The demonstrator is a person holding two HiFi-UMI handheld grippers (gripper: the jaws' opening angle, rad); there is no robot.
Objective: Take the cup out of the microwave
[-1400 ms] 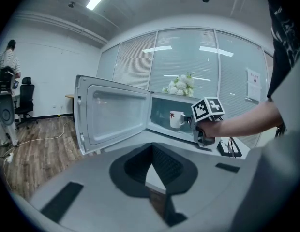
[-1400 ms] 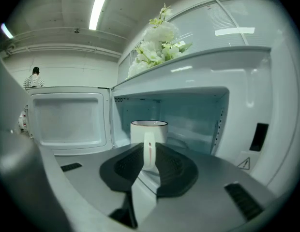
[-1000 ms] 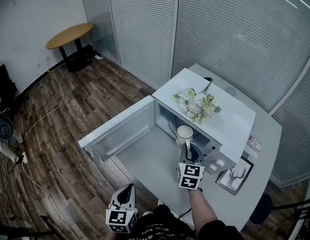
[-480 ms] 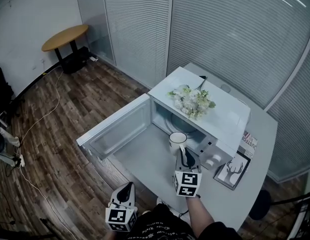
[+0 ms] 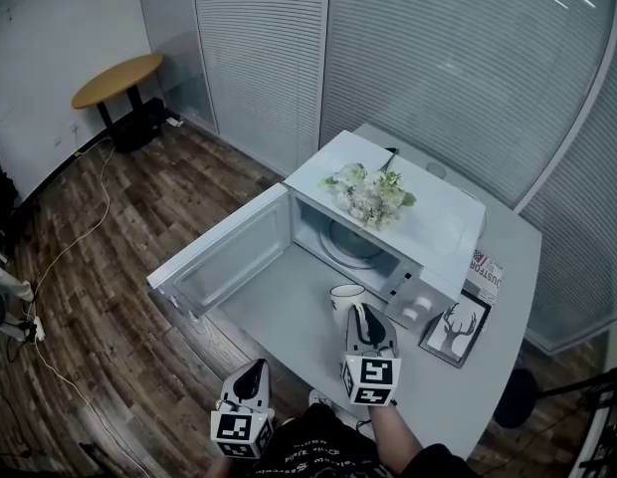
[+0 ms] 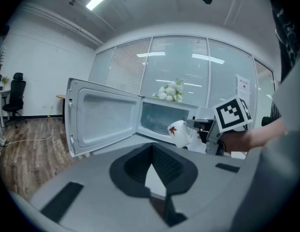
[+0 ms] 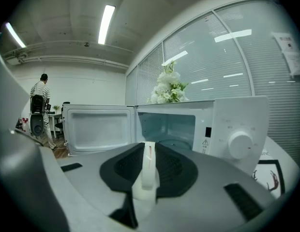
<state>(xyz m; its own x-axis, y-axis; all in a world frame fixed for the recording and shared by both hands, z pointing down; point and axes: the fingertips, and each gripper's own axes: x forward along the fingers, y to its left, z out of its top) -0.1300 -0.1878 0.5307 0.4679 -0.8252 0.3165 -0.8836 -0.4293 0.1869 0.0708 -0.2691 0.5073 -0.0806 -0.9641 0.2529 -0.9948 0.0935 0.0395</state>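
Observation:
A white cup (image 5: 345,297) with a red leaf print (image 6: 179,132) hangs outside the open white microwave (image 5: 443,222), over the grey table in front of its cavity. My right gripper (image 5: 357,313) is shut on the cup's handle (image 7: 147,170), which stands upright between the black pads. The glass turntable (image 5: 350,243) inside lies bare. My left gripper (image 5: 254,371) stays low at the table's near edge, well short of the cup, its jaws together with nothing in them. In the left gripper view the right gripper (image 6: 202,125) shows side-on with the cup.
The microwave door (image 5: 224,257) swings out to the left. White flowers (image 5: 370,189) lie on the microwave's top. A framed deer picture (image 5: 454,331) and a booklet (image 5: 486,273) lie right of it. A round wooden table (image 5: 114,76) stands far off on the floor.
My right gripper has pulled the cup from the microwave's mouth back toward me, over the table. The left gripper has stayed put.

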